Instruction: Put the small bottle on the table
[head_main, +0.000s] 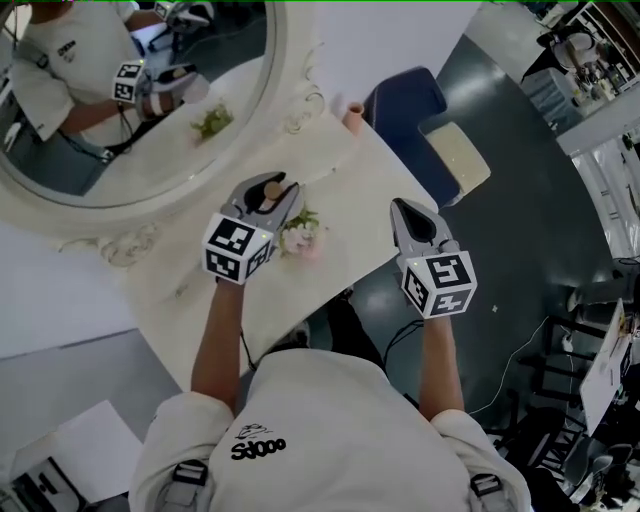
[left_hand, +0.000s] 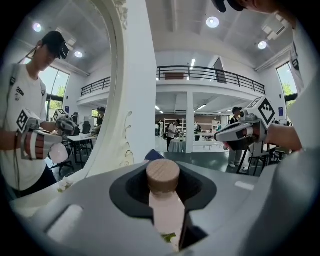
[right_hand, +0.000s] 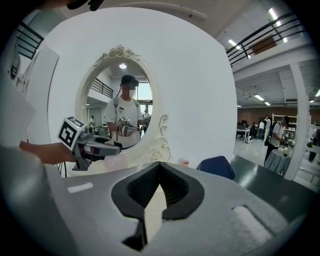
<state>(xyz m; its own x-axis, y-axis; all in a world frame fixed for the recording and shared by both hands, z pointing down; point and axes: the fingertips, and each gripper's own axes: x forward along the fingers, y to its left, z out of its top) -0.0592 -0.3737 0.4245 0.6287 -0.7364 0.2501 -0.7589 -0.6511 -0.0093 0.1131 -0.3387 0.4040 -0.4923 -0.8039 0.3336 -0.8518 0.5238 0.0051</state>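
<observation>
dark floor (head_main: 530, 220) is spreading around a cream surface (head_main: 350, 200) that is carrying a large oval mirror (head_main: 230, 60) in an ornate white frame, and the glass is reflecting the person with the gear. the left claw (head_main: 275, 195) is hovering over the surface just in front of the mirror's lower edge, and it is clenching the small bottle (left_hand: 163, 177), a pale pink one with a round wooden cap, which is sitting upright between the 2 dark pads with the cap rising above them. whether the bottle's base is touching the surface cannot be told, since the claw is covering it. a sprig of pink and white flowers (head_main: 300, 235) is lying on the surface just beside that claw, on its right. the right claw (head_main: 405, 208) is hanging near the surface's right edge, well apart from the bottle, its 2 jaws pressing tip to tip with nothing between them. a small pink cup (head_main: 353, 117) is standing at the far end of the surface, and a blue chair (head_main: 405, 100) is standing on the floor just beyond it. each arm is reaching forward from a white shirt.
</observation>
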